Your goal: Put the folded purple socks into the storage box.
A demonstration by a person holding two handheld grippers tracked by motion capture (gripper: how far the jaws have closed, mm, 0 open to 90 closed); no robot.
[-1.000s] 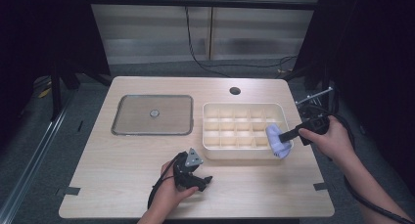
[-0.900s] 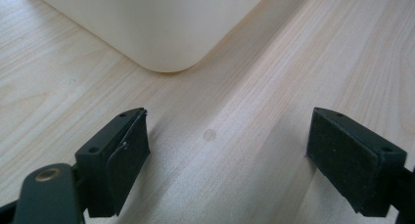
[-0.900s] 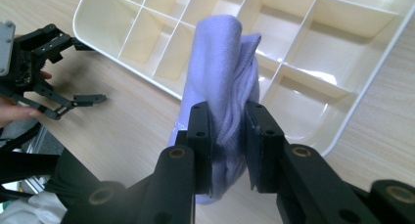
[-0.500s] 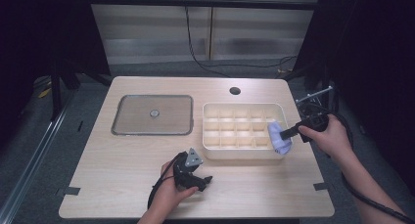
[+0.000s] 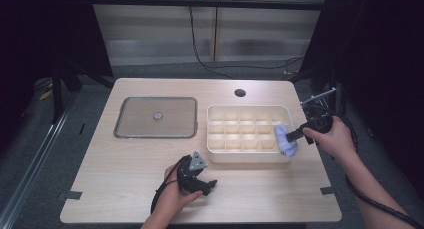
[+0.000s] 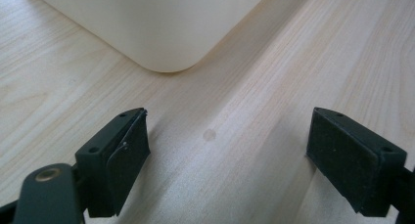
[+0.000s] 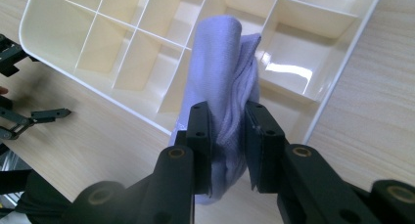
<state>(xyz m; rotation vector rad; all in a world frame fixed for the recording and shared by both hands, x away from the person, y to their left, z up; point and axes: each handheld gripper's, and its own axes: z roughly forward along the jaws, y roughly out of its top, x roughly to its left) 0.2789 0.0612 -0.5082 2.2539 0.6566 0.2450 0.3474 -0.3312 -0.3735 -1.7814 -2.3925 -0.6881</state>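
A folded lavender cloth [image 7: 225, 92] hangs between the jaws of my right gripper [image 7: 228, 123], which is shut on it. In the high view the cloth [image 5: 285, 140] hovers over the near right corner of the cream divided tray [image 5: 215, 139], with the right gripper [image 5: 294, 135] coming in from the right. My left gripper [image 5: 209, 185] rests low on the wooden table in front of the tray's near left corner. Its own view shows the jaws of the left gripper [image 6: 227, 153] wide open over bare wood, with the tray's rounded corner [image 6: 166, 43] just beyond.
A flat grey lid with a small centre knob [image 5: 156, 117] lies on the table's left half. A round hole [image 5: 240, 93] sits near the far edge. A metal clamp stand [image 5: 320, 96] is fixed at the table's right edge, behind the right hand.
The right gripper and the cloth have shifted slightly toward the tray's near right corner. The left gripper has stayed where it was.
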